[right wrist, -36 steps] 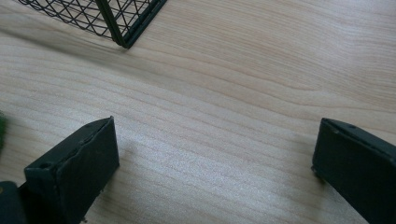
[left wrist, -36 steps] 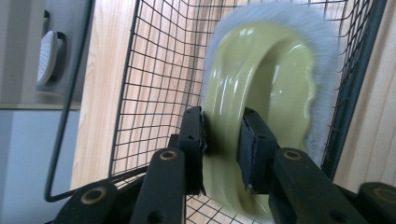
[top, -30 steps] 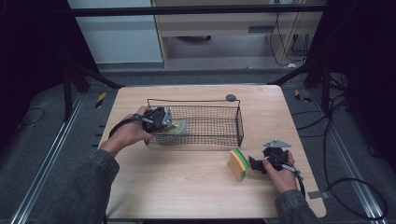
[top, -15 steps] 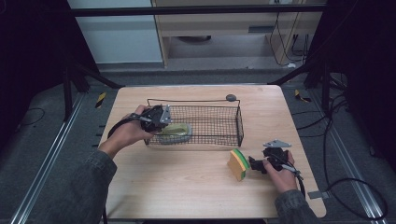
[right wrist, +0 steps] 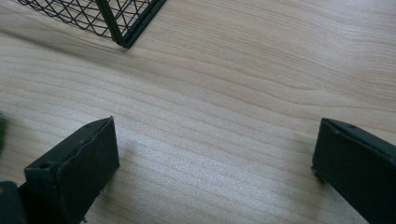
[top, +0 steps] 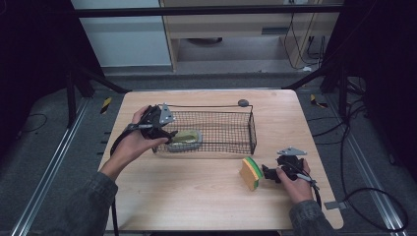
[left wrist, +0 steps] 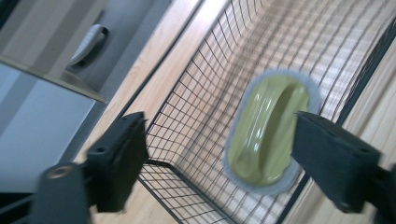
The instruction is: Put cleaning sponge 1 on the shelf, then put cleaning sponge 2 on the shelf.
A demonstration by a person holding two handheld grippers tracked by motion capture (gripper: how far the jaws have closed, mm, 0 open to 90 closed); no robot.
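**A:** What is the left hand-held gripper (left wrist: 224, 158) doing at the basket's end?

**B:** Its jaws are spread wide with nothing between them. It hangs over the left end of the wire basket (top: 231, 129), and the green scrubber with a pale rim (left wrist: 270, 129) lies on the mesh floor just beyond the jaws. I judge the jaws are apart because the scrubber is meant to lie there, inside the basket.

**A:** And the right one?

**B:** The right hand-held gripper (top: 271, 172) is also released, jaws parted over bare wood in its own view, with a corner of the basket farther off. In the high view it sits low on the surface (top: 196, 196), just beside a yellow and green sponge (top: 251, 173) that stands on edge. Whether a jaw touches the sponge I cannot tell. It looks lined up to take the sponge, perhaps for the basket too.

**A:** Any brand or lettering?

**B:** None that I can read, on the scrubber, sponge or basket.
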